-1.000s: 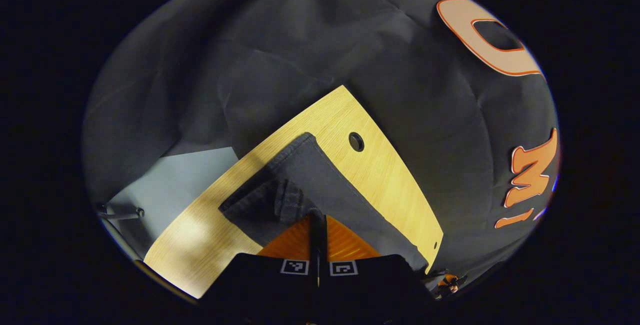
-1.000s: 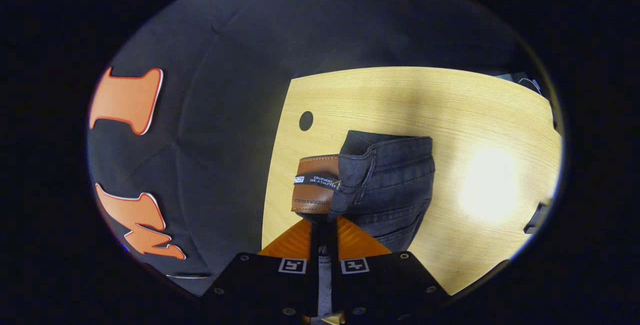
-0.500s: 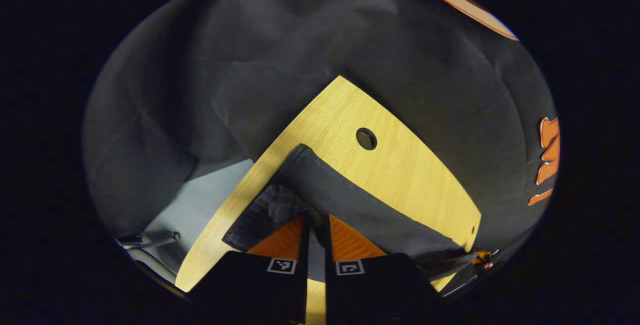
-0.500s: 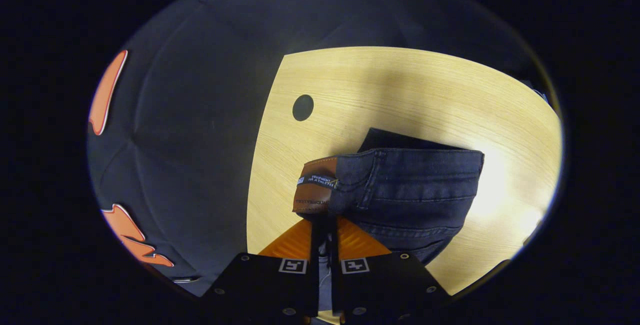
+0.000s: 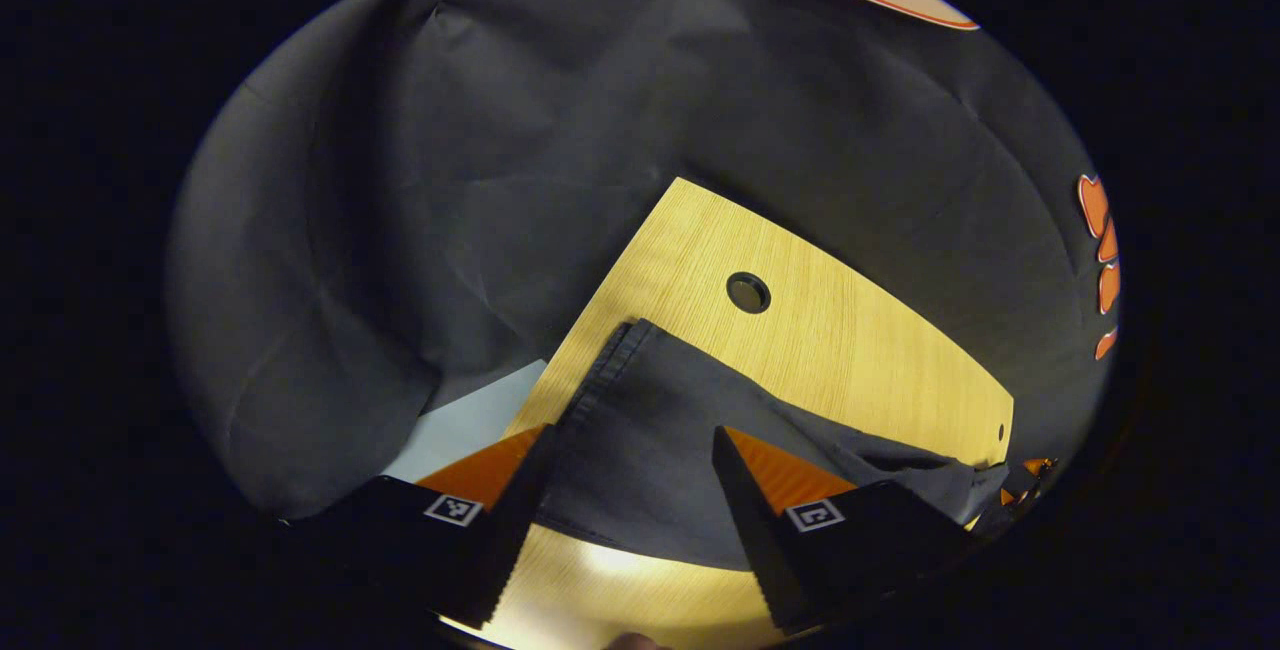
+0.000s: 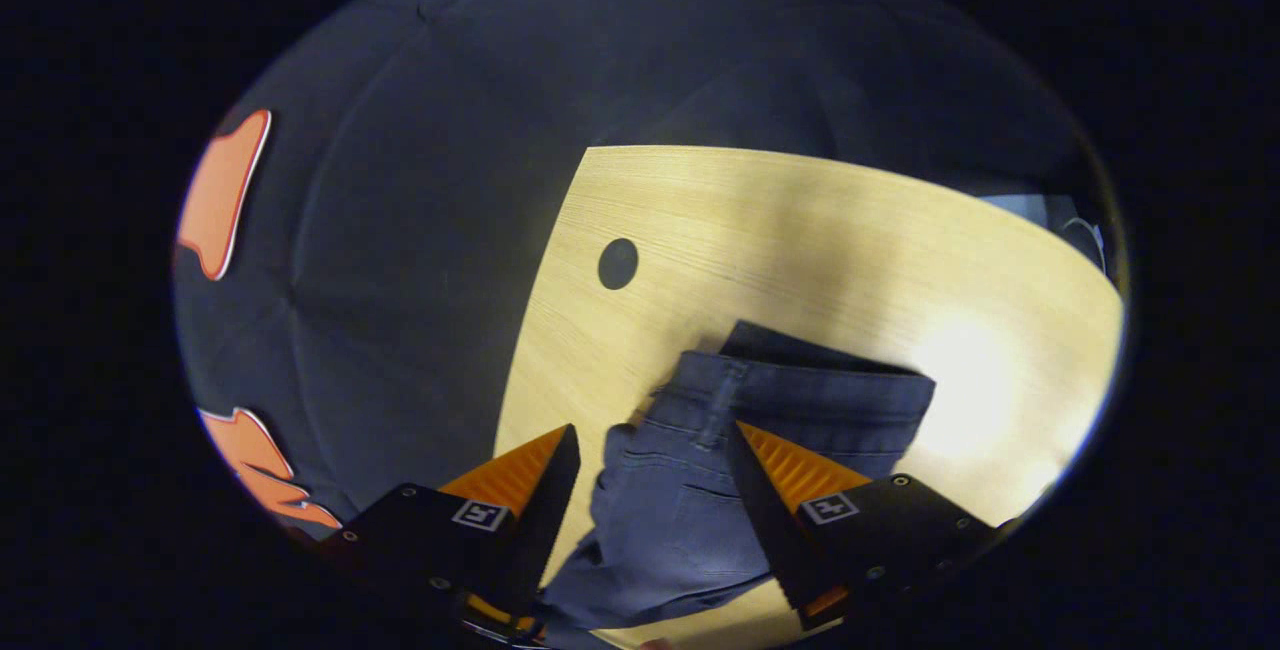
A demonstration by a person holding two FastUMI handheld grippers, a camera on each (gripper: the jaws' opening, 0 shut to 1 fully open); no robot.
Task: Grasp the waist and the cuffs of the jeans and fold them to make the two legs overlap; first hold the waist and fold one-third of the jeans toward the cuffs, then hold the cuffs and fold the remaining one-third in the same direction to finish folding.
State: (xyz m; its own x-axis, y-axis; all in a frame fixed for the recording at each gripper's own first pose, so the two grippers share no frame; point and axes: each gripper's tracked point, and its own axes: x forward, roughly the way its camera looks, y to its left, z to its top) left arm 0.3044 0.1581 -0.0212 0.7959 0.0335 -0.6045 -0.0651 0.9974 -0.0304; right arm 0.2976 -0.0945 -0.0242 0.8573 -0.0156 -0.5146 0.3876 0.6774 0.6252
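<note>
Left gripper sat wide apart over the jeans, gripping nothing; the cuff end lay flat on the wooden table, its hem near the table's edge. Right gripper was likewise spread and empty above the waist end of the jeans, belt loop and back pocket showing between its fingers, the fabric resting on the table short of the round hole. Legs looked overlapped, judged from the stacked layers. Risk: the loose top layer could slide or spring apart when regrasped, since nothing pinned it; pinching only one layer at the waist would skew the thirds fold.
</note>
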